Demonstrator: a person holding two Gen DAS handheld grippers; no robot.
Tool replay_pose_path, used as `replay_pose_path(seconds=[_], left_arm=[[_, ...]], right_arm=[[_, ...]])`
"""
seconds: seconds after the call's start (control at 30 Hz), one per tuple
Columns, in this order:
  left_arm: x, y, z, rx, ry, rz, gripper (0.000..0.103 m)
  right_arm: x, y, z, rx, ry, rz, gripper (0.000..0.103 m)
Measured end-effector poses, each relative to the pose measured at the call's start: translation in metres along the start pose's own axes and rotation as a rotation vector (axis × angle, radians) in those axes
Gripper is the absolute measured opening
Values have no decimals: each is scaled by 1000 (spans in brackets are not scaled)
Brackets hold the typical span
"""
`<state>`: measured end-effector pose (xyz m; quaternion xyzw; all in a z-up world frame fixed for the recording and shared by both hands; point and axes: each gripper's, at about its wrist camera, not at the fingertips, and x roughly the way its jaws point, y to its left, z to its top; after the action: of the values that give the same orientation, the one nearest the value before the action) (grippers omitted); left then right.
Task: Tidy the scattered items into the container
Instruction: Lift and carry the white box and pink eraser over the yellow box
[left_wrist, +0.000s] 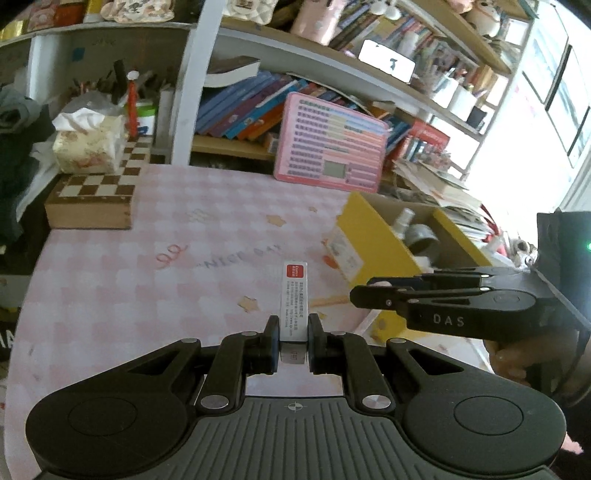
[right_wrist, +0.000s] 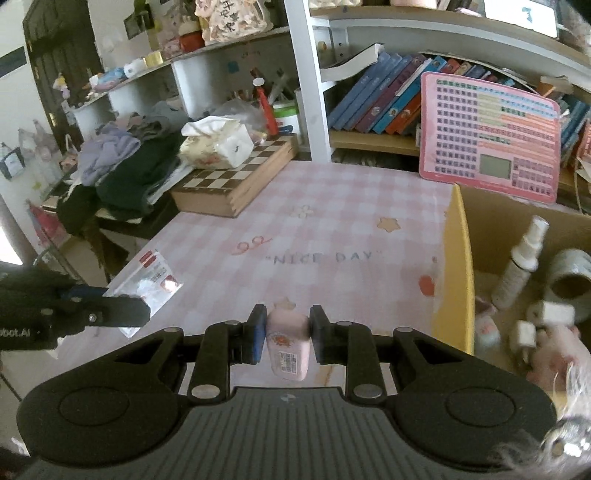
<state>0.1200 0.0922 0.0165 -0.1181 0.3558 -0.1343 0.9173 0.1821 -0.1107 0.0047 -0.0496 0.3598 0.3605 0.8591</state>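
left gripper (left_wrist: 292, 338): tilted down, clamping packet (left_wrist: 293, 301) | right gripper (right_wrist: 287, 334): tilted down, clamping bottle (right_wrist: 287, 341)

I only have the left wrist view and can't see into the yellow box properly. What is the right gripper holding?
Observer: The right gripper is shut on a small pink bottle with a barcode label.
Operator: What's already in the box?
Observer: In the yellow box lie a white spray bottle, a roll of tape and some small white and pink items.
Operator: My left gripper has a flat packet; anything on its other face?
Observer: From the right wrist view, the packet in the left gripper is a clear sleeve with a red label and something white inside.
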Motion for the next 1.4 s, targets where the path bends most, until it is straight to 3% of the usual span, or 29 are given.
replay_pose_path(seconds=[0.57, 0.97, 1.4], left_arm=[[-11, -96, -46, 61, 32, -115, 13], [0, -144, -66, 102, 67, -190, 13], [13, -184, -67, 164, 98, -242, 13]], right_arm=[[-117, -26, -82, 54, -36, -108, 23], [-164, -48, -121, 108, -46, -203, 23], [-192, -68, -142, 147, -63, -256, 23]])
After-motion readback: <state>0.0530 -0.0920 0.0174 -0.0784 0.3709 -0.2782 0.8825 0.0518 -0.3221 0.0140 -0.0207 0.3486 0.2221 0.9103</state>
